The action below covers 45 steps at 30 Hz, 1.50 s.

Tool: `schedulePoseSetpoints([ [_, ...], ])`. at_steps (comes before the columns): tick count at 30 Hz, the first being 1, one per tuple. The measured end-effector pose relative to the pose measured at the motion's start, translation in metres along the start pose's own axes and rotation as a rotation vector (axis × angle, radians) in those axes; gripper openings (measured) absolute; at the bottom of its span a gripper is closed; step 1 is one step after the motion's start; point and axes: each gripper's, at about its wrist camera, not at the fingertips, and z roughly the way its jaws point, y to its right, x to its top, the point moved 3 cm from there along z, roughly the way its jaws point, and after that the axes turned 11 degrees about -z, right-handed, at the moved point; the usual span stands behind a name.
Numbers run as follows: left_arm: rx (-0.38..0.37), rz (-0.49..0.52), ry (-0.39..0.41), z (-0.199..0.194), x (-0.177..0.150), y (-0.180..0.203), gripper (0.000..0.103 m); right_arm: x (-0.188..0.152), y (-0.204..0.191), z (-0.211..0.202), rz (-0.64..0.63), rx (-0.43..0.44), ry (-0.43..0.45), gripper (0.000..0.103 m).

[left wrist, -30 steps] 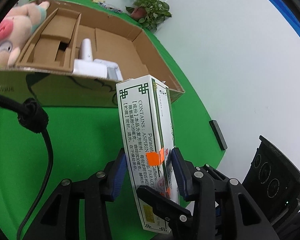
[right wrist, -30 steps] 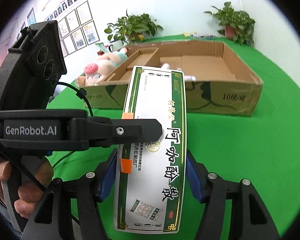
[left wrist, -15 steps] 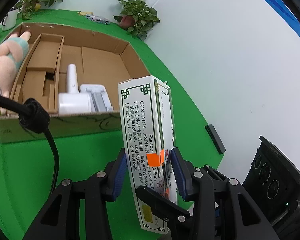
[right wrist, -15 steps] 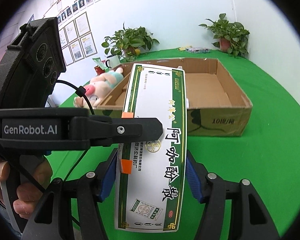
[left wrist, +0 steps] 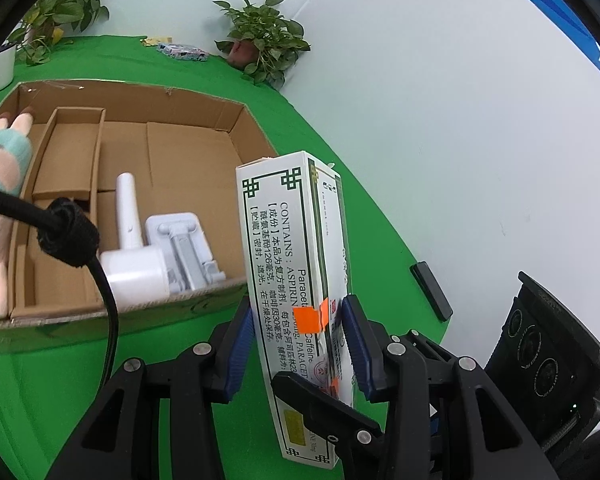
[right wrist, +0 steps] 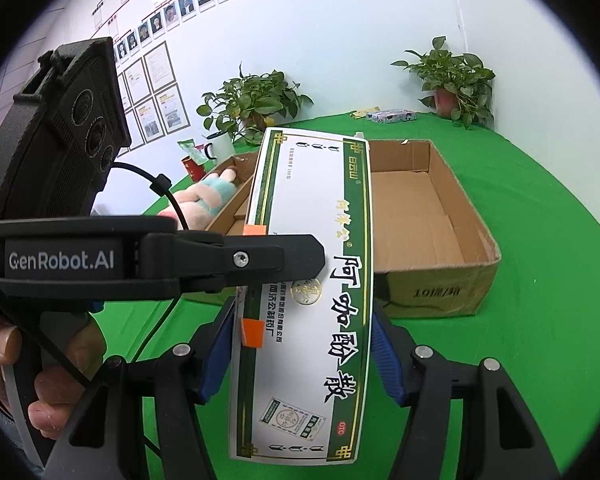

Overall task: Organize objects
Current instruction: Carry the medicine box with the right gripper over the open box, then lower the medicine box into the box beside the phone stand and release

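Two grippers: both on one medicine box (right wrist: 312,304), held in the air above the bench (right wrist: 540,320), just short of the cardboard box (right wrist: 440,216).
Left gripper (left wrist: 298,344): jaws clamped across the narrow side of the medicine box, blue pads touching both faces near the orange tape.
Right gripper (right wrist: 304,352): jaws clamped across the wide printed face, pads on both long edges; left gripper's finger crosses in front in the right wrist view.
Medicine box pose: upright, slightly tilted, top end towards the cardboard box, not touching the bench.
Cardboard box contents: white handled device (left wrist: 134,256) and white stand (left wrist: 184,248) near the front wall; plush pig (left wrist: 0,184) in the left compartment; big right-hand section bare.
Bench extras: black slab (left wrist: 431,290) near the wall, potted plants (left wrist: 264,46) at the far edge, mugs (right wrist: 216,148) behind the cardboard box.
Progress (judged): partway, several things already boxed, medicine box not yet in.
Left to do (judged): carry it over the front wall, set it in the bare section, let go with both.
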Motion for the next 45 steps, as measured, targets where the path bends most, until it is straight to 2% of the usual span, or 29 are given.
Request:
schedulePoseSetpoints([
  [13, -0.01, 0.032, -0.017, 0.025, 0.072, 0.029, 0.041, 0.05, 0.051, 0.017, 0.014, -0.029, 0.003, 0.061],
  [17, 0.006, 0.009, -0.021, 0.035, 0.103, 0.027, 0.04, 0.067, 0.068, 0.026, 0.009, 0.008, -0.025, 0.061],
  [21, 0.04, 0.0, -0.028, 0.047, 0.127, 0.022, 0.04, 0.086, 0.09, 0.046, 0.056, 0.092, -0.079, 0.061],
  [27, 0.038, -0.031, -0.04, 0.066, 0.154, 0.008, 0.04, 0.094, 0.099, 0.067, 0.057, 0.102, -0.117, 0.061],
  [33, 0.053, -0.065, -0.065, 0.091, 0.167, -0.02, 0.04, 0.092, 0.107, 0.089, 0.07, 0.12, -0.15, 0.061],
  [38, 0.059, -0.094, -0.115, 0.122, 0.162, -0.046, 0.04, 0.078, 0.119, 0.113, 0.131, 0.154, -0.204, 0.061],
  [45, 0.031, -0.155, -0.168, 0.16, 0.159, -0.077, 0.04, 0.062, 0.129, 0.136, 0.148, 0.134, -0.276, 0.061],
])
